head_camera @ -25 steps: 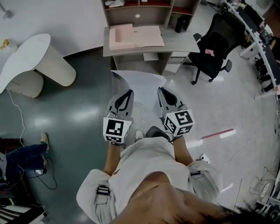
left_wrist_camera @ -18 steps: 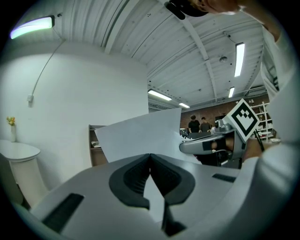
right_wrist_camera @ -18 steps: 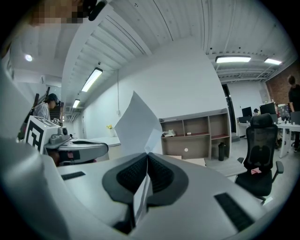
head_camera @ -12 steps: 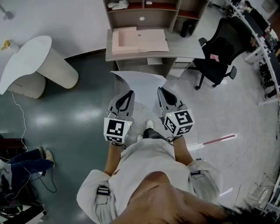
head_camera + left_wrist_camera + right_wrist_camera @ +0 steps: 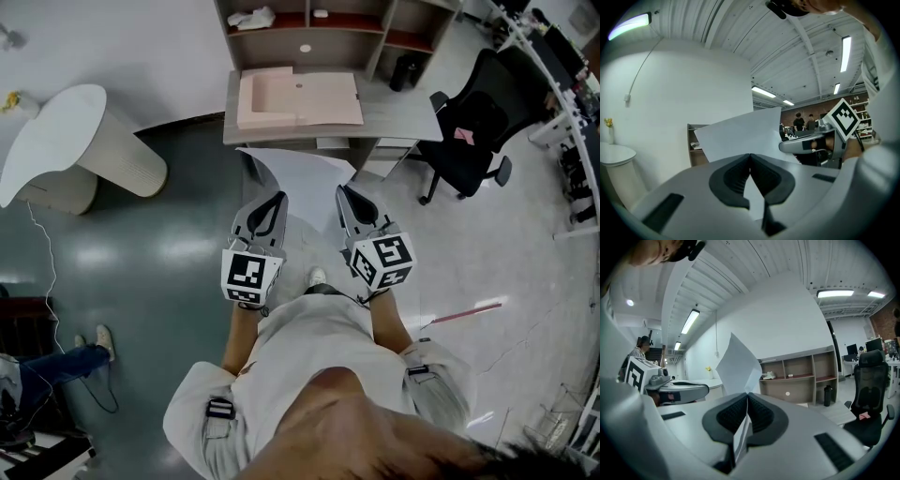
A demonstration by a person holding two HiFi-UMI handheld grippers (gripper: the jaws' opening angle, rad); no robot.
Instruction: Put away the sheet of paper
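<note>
The head view looks steeply down from above the person onto the floor and the worktop ahead. Each gripper view sits close behind its own jaws, facing forward and up; all three share the sheet of paper.

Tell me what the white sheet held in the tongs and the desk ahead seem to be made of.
The sheet of paper looks like thin, matte white paper: it curls and flexes at its free edge. The desk is probably laminated board with a dull grey-beige finish, judging by its flat, square-edged, evenly coloured panels; solid wood cannot be ruled out.
</note>
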